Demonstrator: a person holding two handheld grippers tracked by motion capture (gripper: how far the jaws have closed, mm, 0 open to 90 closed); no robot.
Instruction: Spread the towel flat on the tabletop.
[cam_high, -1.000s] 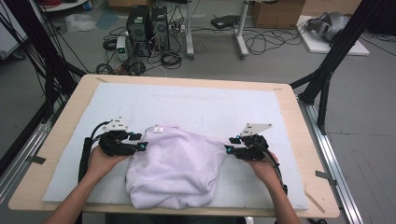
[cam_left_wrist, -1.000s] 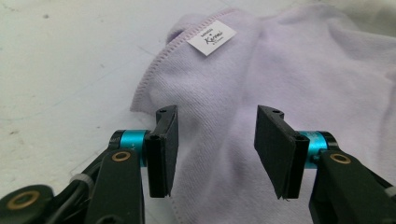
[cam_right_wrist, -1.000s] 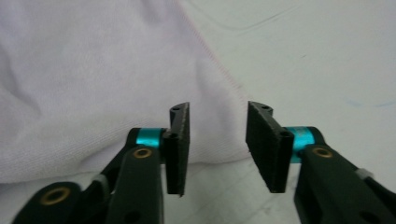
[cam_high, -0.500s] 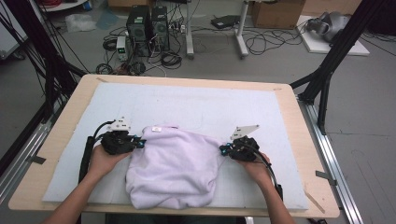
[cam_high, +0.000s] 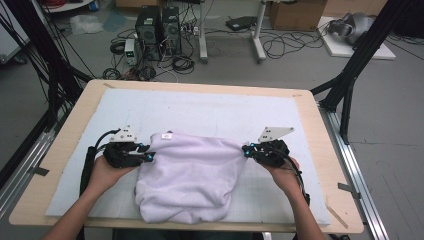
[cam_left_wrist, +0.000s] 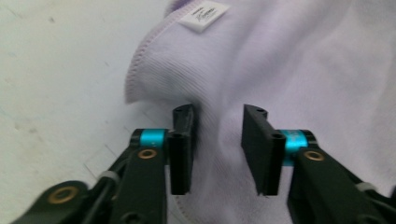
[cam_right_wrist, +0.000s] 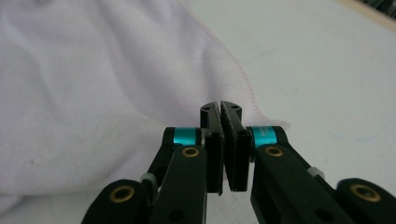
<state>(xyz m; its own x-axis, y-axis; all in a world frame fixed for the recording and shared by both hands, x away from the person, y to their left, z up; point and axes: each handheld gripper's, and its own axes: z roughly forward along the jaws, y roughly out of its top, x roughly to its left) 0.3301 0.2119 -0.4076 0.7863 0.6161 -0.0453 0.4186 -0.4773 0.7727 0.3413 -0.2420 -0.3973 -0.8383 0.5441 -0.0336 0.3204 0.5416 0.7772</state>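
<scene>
Rumpled lilac towel (cam_high: 190, 175) with white label (cam_left_wrist: 204, 15), right gripper (cam_right_wrist: 226, 108) fingers pinching its hem, left gripper (cam_left_wrist: 218, 114) fingers spread.

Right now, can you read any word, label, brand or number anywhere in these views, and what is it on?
White sewn-in tag on the lilac towel: dark print, too blurred to read.
Same tag in the high view: too small to read.
Nothing else legible on the table.

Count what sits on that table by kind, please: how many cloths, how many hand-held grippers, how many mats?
Soft lilac fabric towel: 1
Black two-jaw grippers, left and right: 2
Pale grey table mat: 1
Total: 4
</scene>
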